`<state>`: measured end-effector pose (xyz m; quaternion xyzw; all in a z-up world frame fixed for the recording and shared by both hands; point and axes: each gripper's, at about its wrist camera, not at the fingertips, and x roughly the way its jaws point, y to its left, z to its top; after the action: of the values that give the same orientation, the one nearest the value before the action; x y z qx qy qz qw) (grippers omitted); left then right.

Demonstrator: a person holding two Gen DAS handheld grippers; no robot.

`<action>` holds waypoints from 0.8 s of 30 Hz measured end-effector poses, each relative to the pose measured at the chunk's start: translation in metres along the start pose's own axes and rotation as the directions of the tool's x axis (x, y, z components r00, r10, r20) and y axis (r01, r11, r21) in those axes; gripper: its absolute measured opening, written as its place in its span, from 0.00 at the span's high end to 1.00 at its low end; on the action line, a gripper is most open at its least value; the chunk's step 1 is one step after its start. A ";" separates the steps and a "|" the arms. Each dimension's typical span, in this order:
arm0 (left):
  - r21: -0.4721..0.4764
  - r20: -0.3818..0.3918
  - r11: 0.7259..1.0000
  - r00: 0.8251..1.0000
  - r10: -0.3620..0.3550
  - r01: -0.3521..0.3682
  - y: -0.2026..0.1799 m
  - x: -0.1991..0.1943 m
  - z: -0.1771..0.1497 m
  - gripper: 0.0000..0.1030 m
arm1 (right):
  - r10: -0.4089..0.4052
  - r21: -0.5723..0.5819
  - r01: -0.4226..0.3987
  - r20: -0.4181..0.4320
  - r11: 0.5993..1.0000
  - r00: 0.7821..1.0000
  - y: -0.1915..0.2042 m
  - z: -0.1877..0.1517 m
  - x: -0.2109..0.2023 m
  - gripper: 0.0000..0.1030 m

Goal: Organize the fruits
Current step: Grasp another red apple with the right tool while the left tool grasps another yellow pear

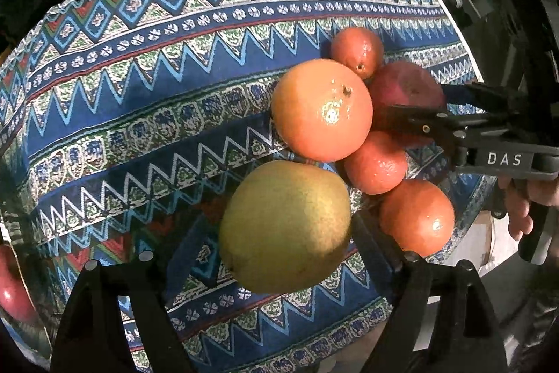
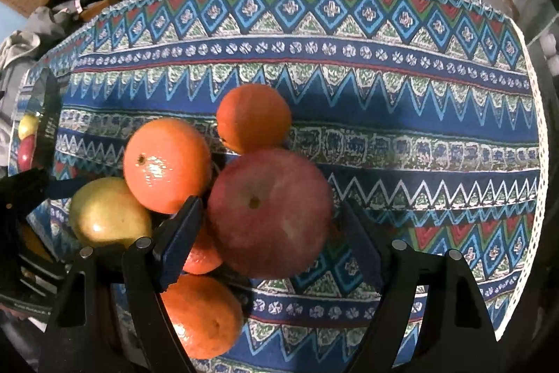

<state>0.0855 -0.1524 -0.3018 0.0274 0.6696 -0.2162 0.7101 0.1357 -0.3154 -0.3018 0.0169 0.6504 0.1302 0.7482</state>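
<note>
1. Left wrist view: your left gripper (image 1: 251,254) hung spread around the pear (image 1: 284,226), jaws on either side of it with a gap at the left.
2. The big orange (image 1: 321,110) sat at 1 o'clock of the pear, touching it, on the cloth (image 1: 139,114).
3. Right wrist view: your right gripper (image 2: 270,233) stood spread around the apple (image 2: 270,212), pads not visibly pressing.
4. An orange (image 2: 254,117) lay at 12 o'clock of the apple.
</note>
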 end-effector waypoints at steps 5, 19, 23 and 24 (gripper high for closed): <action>0.016 -0.018 1.000 1.000 0.011 -0.010 -0.006 0.012 0.003 0.17 | 0.021 0.019 -0.021 -0.011 1.000 1.000 0.002 0.003 0.013 0.22; 0.113 0.022 0.992 0.999 0.047 -0.049 -0.035 0.027 0.007 0.28 | 0.035 0.013 -0.036 0.020 0.999 0.999 -0.004 -0.001 0.016 0.28; 0.104 0.025 0.993 0.998 0.055 -0.057 -0.029 0.023 0.007 0.28 | 0.013 0.009 -0.014 0.028 1.000 1.000 -0.005 -0.007 0.009 0.28; 0.096 0.027 0.994 0.998 0.053 -0.055 -0.028 0.021 0.007 0.28 | 0.008 0.006 -0.008 0.033 1.000 0.999 -0.005 -0.009 0.007 0.28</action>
<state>0.0826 -0.1858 -0.3142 0.0773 0.6487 -0.2294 0.7215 0.1289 -0.3196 -0.3111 0.0239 0.6382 0.1311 0.7583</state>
